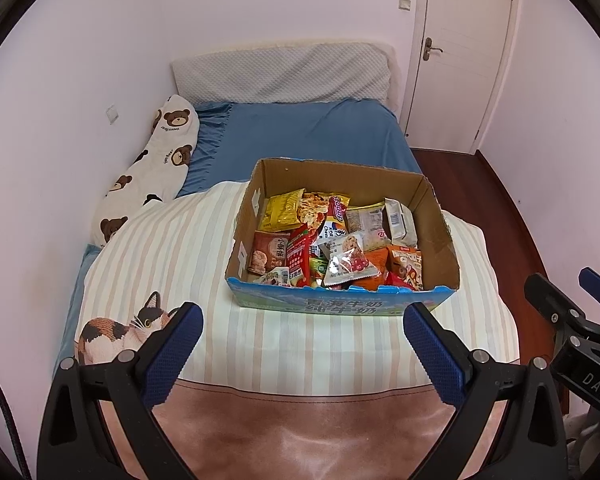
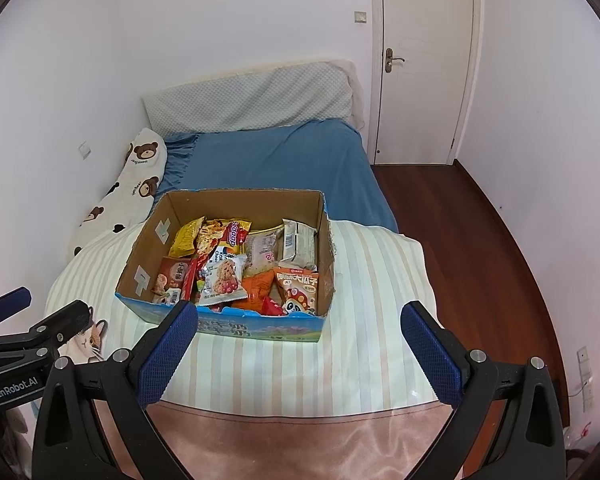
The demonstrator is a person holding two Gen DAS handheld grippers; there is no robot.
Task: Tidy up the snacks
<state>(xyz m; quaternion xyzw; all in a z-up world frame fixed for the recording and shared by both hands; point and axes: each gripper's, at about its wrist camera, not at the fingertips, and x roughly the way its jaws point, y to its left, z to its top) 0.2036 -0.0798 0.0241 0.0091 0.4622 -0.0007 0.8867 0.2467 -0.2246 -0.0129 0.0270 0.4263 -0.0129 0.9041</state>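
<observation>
The left gripper (image 1: pixel 302 320) has its blue-padded fingers (image 1: pixel 432 354) spread wide with nothing between them, low in its frame. The right gripper (image 2: pixel 299 319) is the same, parted and empty. Both hang back from the box (image 2: pixel 260 326), pointing at it — a stance that keeps the whole load in view and commits to no packet.

The box sits mid-frame in both views, on a striped quilt (image 2: pixel 372 280) over a blue-sheeted bed (image 2: pixel 284 160). Its flaps are torn off, so the top is open for reaching in from above. The snacks (image 1: pixel 332 240) lie inside it in a loose heap, overlapping at odd angles: a yellow packet (image 1: pixel 282 210) toward the far left corner, a clear cookie packet (image 1: pixel 346 262) on top near the front, a pale wrapped block (image 1: pixel 398 218) leaning on the far right wall. No snack shows on the quilt. That fits a box just filled as well as one waiting to be sorted.

Hidden: whatever lies under the top layer, and the packets behind the near wall, whose print the left finger partly covers in the right view. Most labels are too small to read. The quilt's cat print (image 1: pixel 120 330) is cut by the grippers.
</observation>
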